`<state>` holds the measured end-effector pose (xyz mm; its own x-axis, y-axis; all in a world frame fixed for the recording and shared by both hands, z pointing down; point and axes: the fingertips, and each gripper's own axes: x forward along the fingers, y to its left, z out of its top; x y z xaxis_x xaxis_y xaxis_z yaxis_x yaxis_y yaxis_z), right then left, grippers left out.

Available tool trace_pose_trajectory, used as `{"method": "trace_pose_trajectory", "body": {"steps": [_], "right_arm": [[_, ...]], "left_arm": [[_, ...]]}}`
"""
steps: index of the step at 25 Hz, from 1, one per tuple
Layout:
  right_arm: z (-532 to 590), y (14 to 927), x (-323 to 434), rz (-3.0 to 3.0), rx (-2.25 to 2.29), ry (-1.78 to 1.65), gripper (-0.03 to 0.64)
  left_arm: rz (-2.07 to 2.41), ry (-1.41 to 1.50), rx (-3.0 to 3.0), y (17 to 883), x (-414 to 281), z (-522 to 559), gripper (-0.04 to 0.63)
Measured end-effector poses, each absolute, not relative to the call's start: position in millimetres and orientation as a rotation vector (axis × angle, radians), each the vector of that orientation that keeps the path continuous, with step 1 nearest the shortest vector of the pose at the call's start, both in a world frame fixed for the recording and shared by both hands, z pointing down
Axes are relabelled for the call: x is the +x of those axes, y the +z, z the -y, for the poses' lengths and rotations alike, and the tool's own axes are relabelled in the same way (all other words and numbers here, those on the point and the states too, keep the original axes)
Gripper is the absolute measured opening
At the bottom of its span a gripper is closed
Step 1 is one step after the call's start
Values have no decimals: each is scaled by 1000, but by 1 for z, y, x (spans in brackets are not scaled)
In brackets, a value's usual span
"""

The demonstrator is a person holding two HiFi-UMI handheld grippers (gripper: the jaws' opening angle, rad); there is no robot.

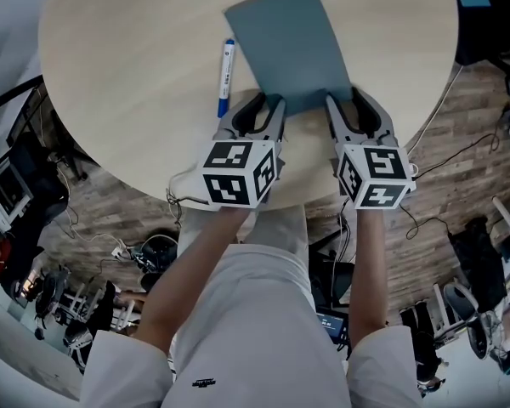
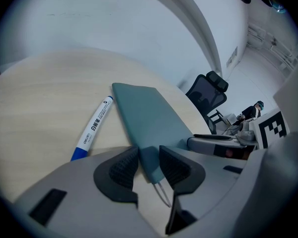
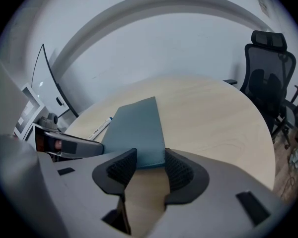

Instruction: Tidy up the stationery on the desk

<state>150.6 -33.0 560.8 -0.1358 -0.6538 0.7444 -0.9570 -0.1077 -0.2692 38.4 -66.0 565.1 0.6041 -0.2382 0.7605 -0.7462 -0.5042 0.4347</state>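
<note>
- The left gripper and right gripper stand spread around the near corners of the teal notebook on the round table. Such shallow bites may slip.
- Dragging it could roll the whiteboard marker just beside it.

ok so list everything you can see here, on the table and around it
table: 1, light wood, round, under the stationery
flat case: 1, blue-grey, lying on the table, near edge toward the person
marker: 1, white with a blue end, on the table beside the case's left side
office chair: 1, black, beyond the table
floor: 1, brown wood pattern, around the table
left gripper: 1, grey, jaws apart around the case's near left corner
right gripper: 1, grey, jaws apart around the case's near right corner
forearms: 2, bare, behind the grippers
</note>
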Motion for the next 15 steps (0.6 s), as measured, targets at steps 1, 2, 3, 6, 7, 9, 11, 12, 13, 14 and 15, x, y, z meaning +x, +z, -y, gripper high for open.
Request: {"method": "trace_pose_trajectory", "body": {"steps": [1, 2, 3, 6, 7, 9, 11, 12, 13, 14, 15], "right_arm": [[30, 560, 149, 1794, 1768, 1127, 201], [26, 560, 147, 1789, 1769, 1135, 201], [22, 559, 145, 1783, 1770, 1141, 201], [7, 558, 136, 1767, 1772, 1155, 201], [2, 557, 133, 1763, 1773, 1163, 201], [-6, 554, 129, 1756, 1789, 1190, 201], [-12, 551, 126, 1744, 1808, 1214, 201], [-15, 551, 124, 1737, 1814, 1220, 201], [-19, 550, 122, 1730, 1819, 1224, 201], [-22, 550, 120, 1723, 1822, 1229, 201], [-26, 549, 118, 1717, 1825, 1236, 201]], "left_arm": [[775, 821, 2045, 564, 37, 66, 144], [773, 821, 2049, 563, 37, 66, 144], [769, 822, 2053, 563, 37, 66, 144], [757, 841, 2069, 562, 35, 64, 144], [754, 848, 2075, 562, 34, 62, 144], [744, 858, 2087, 561, 34, 61, 144], [735, 866, 2095, 561, 34, 60, 144], [731, 869, 2099, 561, 35, 59, 144], [724, 873, 2102, 562, 35, 59, 144], [717, 877, 2105, 562, 35, 58, 144], [708, 882, 2109, 562, 35, 57, 144]]}}
